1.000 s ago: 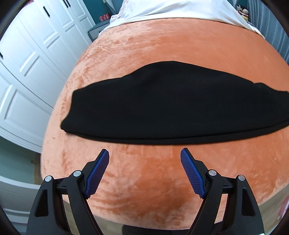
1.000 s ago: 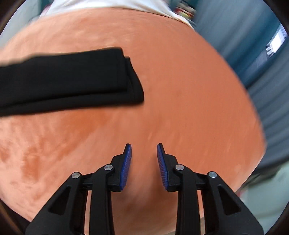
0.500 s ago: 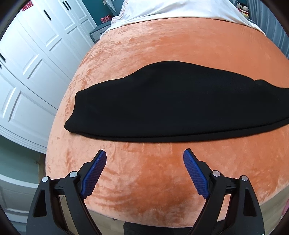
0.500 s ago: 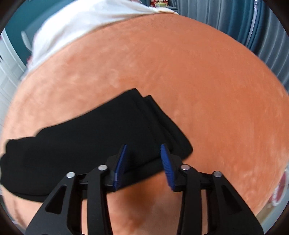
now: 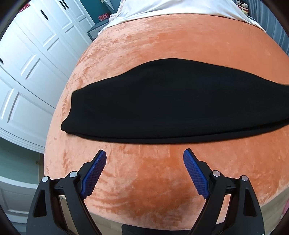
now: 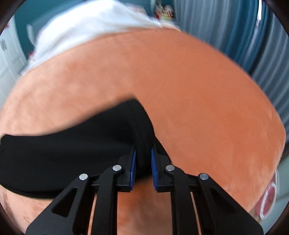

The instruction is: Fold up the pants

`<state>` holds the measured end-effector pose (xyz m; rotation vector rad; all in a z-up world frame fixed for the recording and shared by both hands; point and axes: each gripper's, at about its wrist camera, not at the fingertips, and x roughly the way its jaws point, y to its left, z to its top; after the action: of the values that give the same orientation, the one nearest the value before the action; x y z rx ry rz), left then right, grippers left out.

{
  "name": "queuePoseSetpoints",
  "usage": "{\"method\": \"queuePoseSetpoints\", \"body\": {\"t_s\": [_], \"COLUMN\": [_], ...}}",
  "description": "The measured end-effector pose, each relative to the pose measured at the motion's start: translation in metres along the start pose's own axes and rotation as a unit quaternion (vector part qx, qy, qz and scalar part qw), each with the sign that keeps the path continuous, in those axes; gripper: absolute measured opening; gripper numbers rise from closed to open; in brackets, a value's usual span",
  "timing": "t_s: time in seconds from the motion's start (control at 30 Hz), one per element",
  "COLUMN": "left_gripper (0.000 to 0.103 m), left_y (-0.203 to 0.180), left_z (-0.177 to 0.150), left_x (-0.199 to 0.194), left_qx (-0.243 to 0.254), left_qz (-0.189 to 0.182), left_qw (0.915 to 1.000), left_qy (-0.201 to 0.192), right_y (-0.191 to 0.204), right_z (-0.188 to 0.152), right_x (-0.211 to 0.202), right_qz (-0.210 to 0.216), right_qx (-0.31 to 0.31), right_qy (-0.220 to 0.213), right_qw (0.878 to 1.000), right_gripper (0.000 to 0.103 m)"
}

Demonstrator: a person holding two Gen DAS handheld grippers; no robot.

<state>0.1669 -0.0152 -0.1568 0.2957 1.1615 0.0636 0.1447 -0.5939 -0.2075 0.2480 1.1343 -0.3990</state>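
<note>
pants (image 5: 171, 103) lie as a long black folded band across the orange plush bedspread (image 5: 153, 45), running from near the bed's left edge off toward the right of my left view. my left claw (image 5: 144, 162) hangs over bare orange fabric just short of the pants' near edge, blue pads spread wide with nothing between them and not touching the cloth. from my right camera i see the right claw (image 6: 143, 162) clamped on the end of the pants (image 6: 72, 144): a bunched ridge of black fabric is squeezed between the two blue pads (image 6: 133, 166), and the cloth rises in a hump right at the grip. the rest of the band trails off to the left in that view, which is blurred. white bedding (image 5: 180, 7) covers the far end of the bed, white cupboard doors (image 5: 27, 63) stand on the left, and blue curtains (image 6: 243, 27) hang on the right.
</note>
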Motion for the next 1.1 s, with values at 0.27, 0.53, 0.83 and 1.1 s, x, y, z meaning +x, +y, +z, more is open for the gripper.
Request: {"method": "queuePoseSetpoints", "body": {"t_s": [0.27, 0.53, 0.83, 1.1], "left_gripper": [0.085, 0.085, 0.085, 0.085], "left_y": [0.014, 0.049, 0.161, 0.236], "left_z": [-0.004, 0.004, -0.021, -0.055], "left_x": [-0.001, 0.009, 0.045, 0.06], "left_qx": [-0.006, -0.051, -0.144, -0.191], "left_qz": [0.02, 0.027, 0.059, 0.069], "left_qw": [0.9998, 0.9983, 0.9862, 0.9765], "left_qy": [0.003, 0.007, 0.056, 0.071], "right_y": [0.038, 0.161, 0.371, 0.553], "right_z": [-0.02, -0.044, -0.11, -0.176], "right_x": [-0.057, -0.097, -0.096, -0.116], "right_qz": [-0.095, 0.054, 0.186, 0.248], "right_qx": [-0.029, -0.117, -0.287, -0.447], "right_qy": [-0.105, -0.119, -0.07, -0.062], "right_qw": [0.989, 0.985, 0.937, 0.857], "right_gripper": [0.053, 0.049, 0.049, 0.048]}}
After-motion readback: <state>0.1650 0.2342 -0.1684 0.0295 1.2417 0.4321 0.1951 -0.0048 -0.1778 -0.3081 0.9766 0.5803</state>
